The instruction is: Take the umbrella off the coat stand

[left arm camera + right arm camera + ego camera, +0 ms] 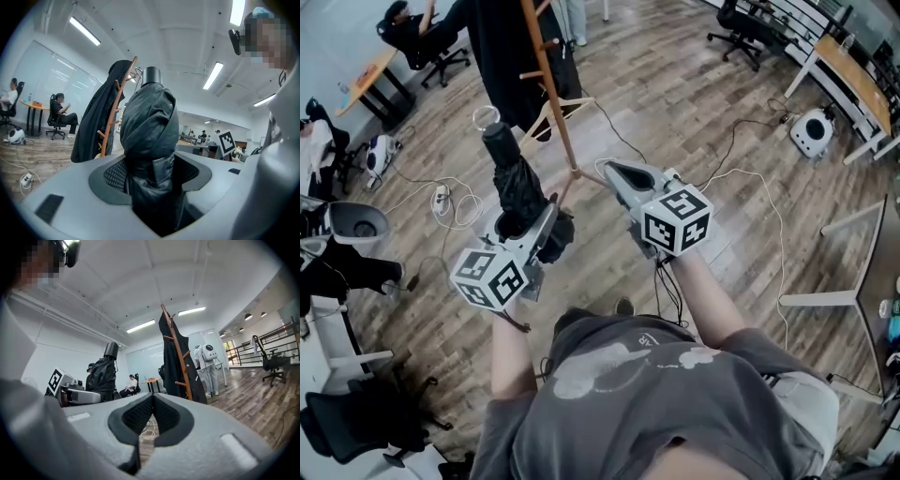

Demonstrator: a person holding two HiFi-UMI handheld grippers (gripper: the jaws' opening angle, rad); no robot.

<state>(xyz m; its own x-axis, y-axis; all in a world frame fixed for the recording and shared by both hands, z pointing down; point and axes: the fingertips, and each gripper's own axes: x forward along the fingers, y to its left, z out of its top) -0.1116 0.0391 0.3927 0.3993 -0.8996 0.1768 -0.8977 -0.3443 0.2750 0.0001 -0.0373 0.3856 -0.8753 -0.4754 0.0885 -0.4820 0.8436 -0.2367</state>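
My left gripper (pixel 532 220) is shut on a folded black umbrella (pixel 514 183), which stands upright in the jaws with its cap and wrist loop (pixel 487 117) on top. In the left gripper view the umbrella (pixel 150 126) fills the gap between the pads of that gripper (pixel 152 187). It hangs apart from the wooden coat stand (pixel 551 84), which carries a black coat (pixel 502 52) just beyond. My right gripper (pixel 617 172) is shut and empty, beside the umbrella. The right gripper view shows its pads (pixel 140 414) closed together, the umbrella (pixel 102 373) at the left and the stand (pixel 180 359) ahead.
Cables and a power strip (pixel 442 198) lie on the wood floor. Office chairs (pixel 741 26), desks (pixel 853 75) and a white device (pixel 813 132) ring the space. A person sits at a table (pixel 60 115); another person in white (pixel 207 364) stands behind the stand.
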